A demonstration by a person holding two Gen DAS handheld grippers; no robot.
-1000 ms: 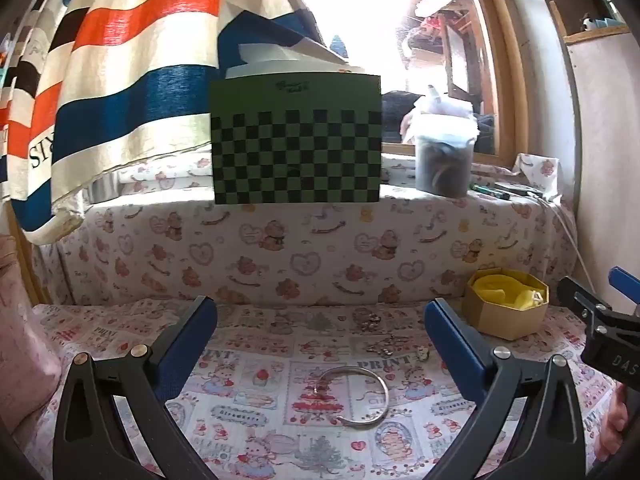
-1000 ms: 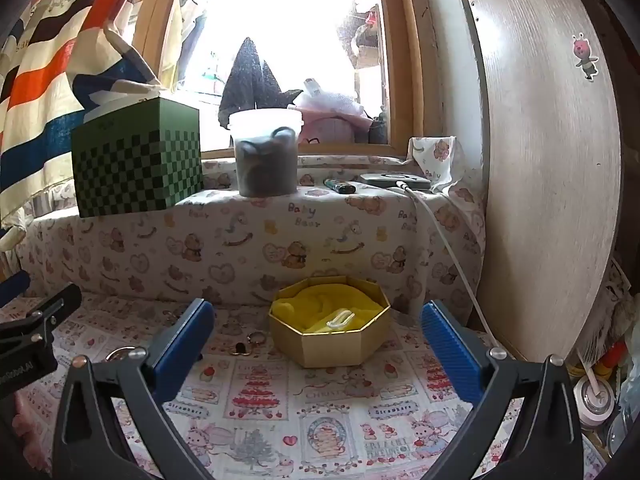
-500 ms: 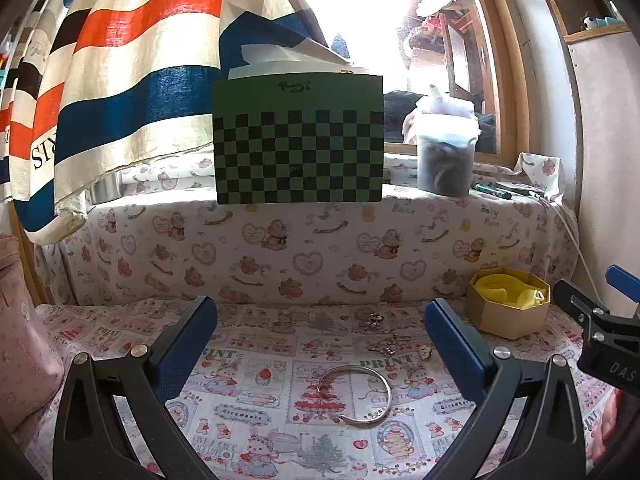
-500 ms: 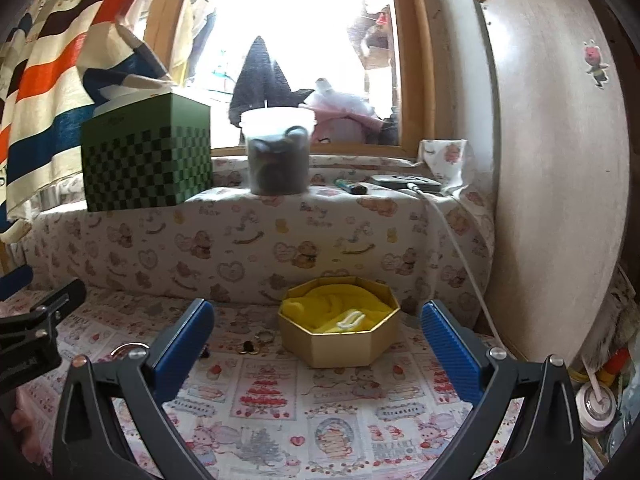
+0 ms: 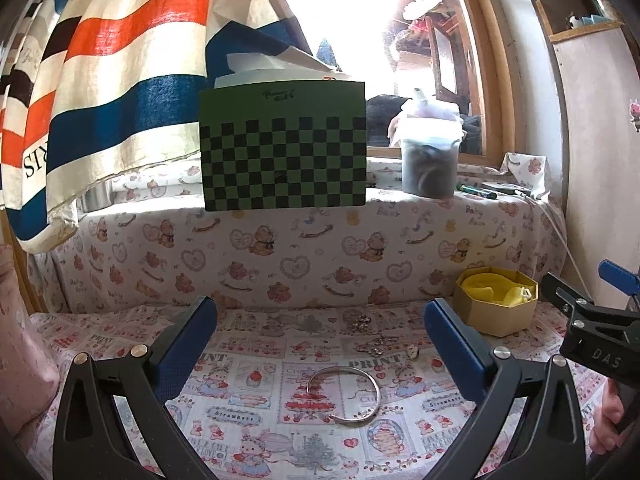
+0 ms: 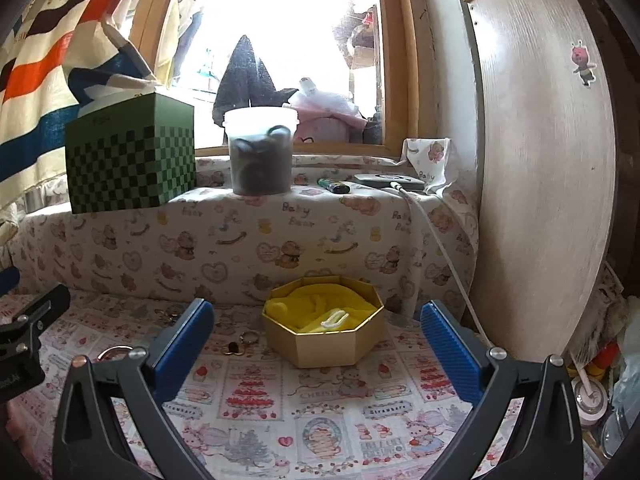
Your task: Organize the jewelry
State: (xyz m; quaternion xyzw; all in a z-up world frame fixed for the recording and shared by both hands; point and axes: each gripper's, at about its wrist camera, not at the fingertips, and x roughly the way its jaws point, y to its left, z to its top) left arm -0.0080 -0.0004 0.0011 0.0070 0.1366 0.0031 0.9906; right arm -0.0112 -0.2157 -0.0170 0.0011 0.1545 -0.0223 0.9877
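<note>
A silver open bangle [image 5: 344, 394] lies on the printed cloth between the fingers of my left gripper [image 5: 320, 344], which is open and empty above it. Small brooches and a ring [image 5: 378, 342] lie just beyond. A gold octagonal box [image 5: 496, 306] lined with yellow cloth stands at the right; in the right wrist view the box [image 6: 324, 342] holds a pale clip [image 6: 334, 317]. My right gripper [image 6: 316, 348] is open and empty in front of the box. A ring and small pieces [image 6: 242, 342] lie left of it.
A green checkered box [image 5: 284, 146] and a plastic tub [image 5: 430, 166] stand on the covered ledge behind. A striped curtain [image 5: 100, 80] hangs at the left. A white board [image 6: 540, 180] and a cable [image 6: 444, 256] stand at the right. A pink cushion [image 5: 20, 344] lies far left.
Both grippers have drawn back and risen slightly; the bangle and the box sit a little farther away in view. Nothing was taken hold of.
</note>
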